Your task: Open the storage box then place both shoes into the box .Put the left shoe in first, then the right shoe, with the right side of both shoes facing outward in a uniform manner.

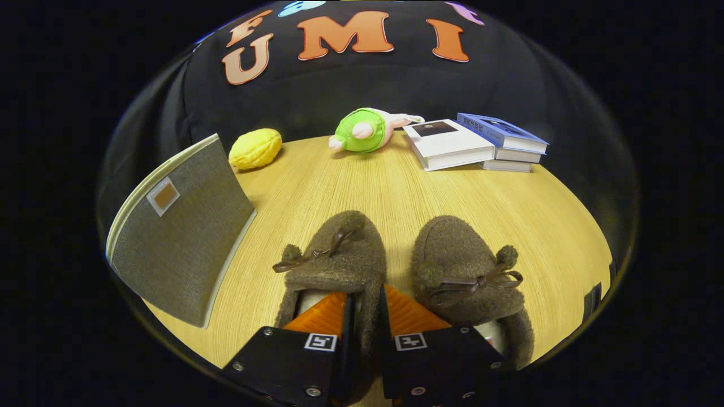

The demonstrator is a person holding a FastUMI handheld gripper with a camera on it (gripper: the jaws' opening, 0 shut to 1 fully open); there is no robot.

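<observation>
Left shoe [334, 265] sits directly at the gripper [365, 308]: its inner side wall runs up between the two fingers, one finger inside the shoe's opening, the other in the narrow gap between the pair. The jaws stand close together with that wall pinched between them, so the grip is judged to be clenched on the left shoe at its collar.

The left shoe's long axis runs straight ahead from the jaws, heel nearest the fingers, toe pointing away toward the far side of the table [367, 181]. A small bow and pompom lie across its top.

Right shoe [469, 277] stands just beside the left one, on the far side of the outer finger, parallel to it and pointing the same way, toe slightly splayed outward. It rests free on the table.

Storage box [181, 237], grey fabric with a pale rim, stands near the left shoe on the side away from the right shoe. Its flat panel is tilted up; whether this is the raised lid or a wall cannot be told, and the interior is hidden.

Judgement: the coming move is a lift and a sideways carry toward the box, with the shoe turned so its right side faces outward.

Beyond the shoes, well apart at the table's far side: a yellow toy [255, 148], a green plush toy [365, 131], and a stack of books [475, 144].
</observation>
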